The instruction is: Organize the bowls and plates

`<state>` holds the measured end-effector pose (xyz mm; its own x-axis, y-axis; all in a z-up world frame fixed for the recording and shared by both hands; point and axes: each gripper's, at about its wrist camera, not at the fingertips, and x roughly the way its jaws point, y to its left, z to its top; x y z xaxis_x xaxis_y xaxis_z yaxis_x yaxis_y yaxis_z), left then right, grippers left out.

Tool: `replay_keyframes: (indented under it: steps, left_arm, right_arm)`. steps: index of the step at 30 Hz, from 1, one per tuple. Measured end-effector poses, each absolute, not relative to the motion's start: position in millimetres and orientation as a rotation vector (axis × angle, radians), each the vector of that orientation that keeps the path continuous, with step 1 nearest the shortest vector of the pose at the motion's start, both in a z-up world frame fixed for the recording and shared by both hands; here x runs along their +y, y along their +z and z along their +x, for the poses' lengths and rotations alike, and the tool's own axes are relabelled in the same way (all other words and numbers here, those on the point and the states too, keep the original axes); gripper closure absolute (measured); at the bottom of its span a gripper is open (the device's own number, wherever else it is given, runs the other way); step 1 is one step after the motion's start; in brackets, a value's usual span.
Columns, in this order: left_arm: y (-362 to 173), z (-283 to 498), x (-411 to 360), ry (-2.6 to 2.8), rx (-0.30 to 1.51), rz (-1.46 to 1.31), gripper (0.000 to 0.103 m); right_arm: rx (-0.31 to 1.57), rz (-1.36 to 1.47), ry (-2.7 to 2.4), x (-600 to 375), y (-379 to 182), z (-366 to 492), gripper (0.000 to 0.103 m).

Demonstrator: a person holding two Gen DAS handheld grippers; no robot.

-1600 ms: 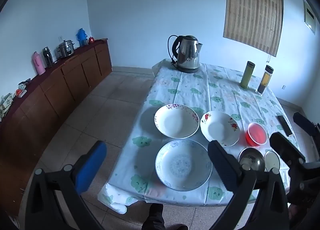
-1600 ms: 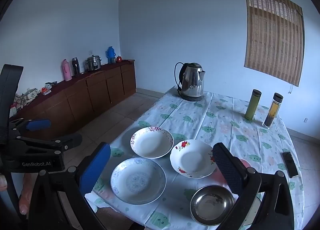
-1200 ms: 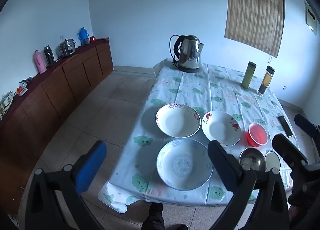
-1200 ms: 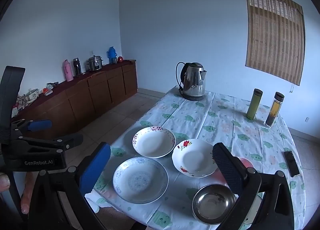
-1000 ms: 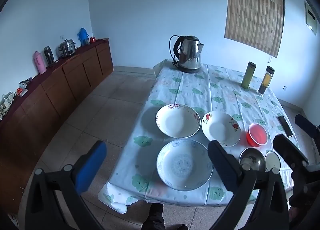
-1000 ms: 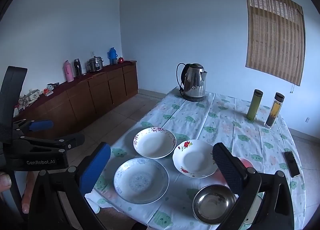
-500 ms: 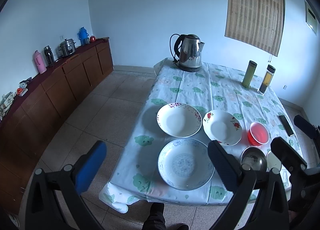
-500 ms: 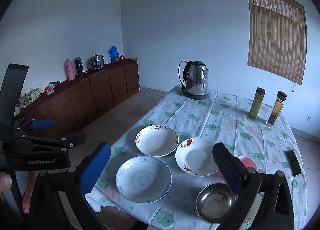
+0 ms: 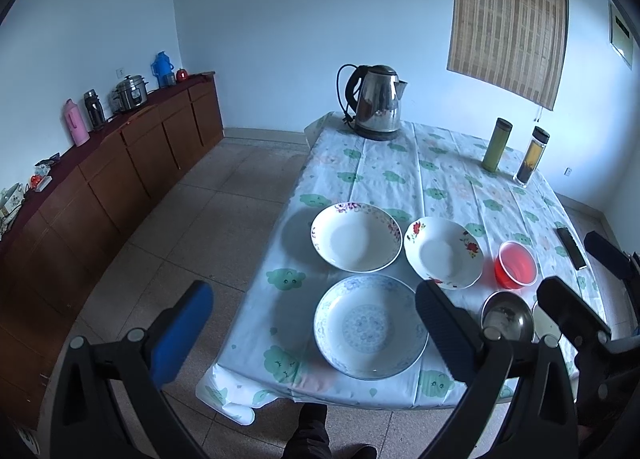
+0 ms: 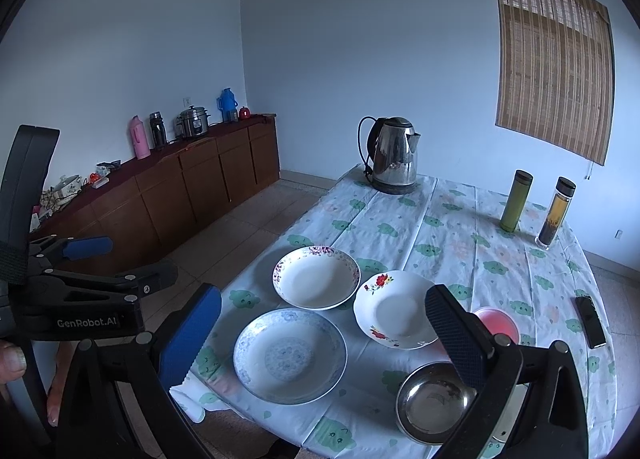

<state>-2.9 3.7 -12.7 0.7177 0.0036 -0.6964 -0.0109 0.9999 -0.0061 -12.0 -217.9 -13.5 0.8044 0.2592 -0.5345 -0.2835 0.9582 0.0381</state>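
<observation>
kettle [image 9: 378, 101], two bottles [image 9: 496, 144] behind plates [image 9: 370, 325]

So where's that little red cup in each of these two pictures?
Left wrist view: the red cup stands right of centre, beside the rose-patterned dish.
Right wrist view: the red cup is low and right, partly hidden behind the dark finger.
Shared landmark: the steel kettle at the table's far end.

Both wrist cameras look down from above the worktop's [image 9: 448, 163] near end, side by side, sharing the kettle [image 10: 394, 155].
</observation>
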Motion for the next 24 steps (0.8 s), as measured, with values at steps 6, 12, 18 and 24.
replay_keyframes:
  steps: [6,12,18,24]
  left_arm:
    - [-13.8,-3.0,2.9,0.009,0.772,-0.009,0.0]
    - [-17.0,-2.3,2.5,0.005,0.776,-0.005,0.0]
    - [-20.3,-0.9,1.2,0.005,0.781,0.0,0.0]
    - [-25.4,7.0,-1.3,0.002,0.795,0.004,0.0]
  right_arm:
    - [0.571,-0.04,0.292,-217.5,-15.4,-10.7,0.0]
    - [0.577,-0.033,0.29,-216.7,-18.4,-8.1,0.0]
    - [0.582,-0.027,0.29,-216.9,-20.4,-6.4,0.0]
    - [0.59,-0.023,0.294,-216.4,-24.1,-3.5,0.0]
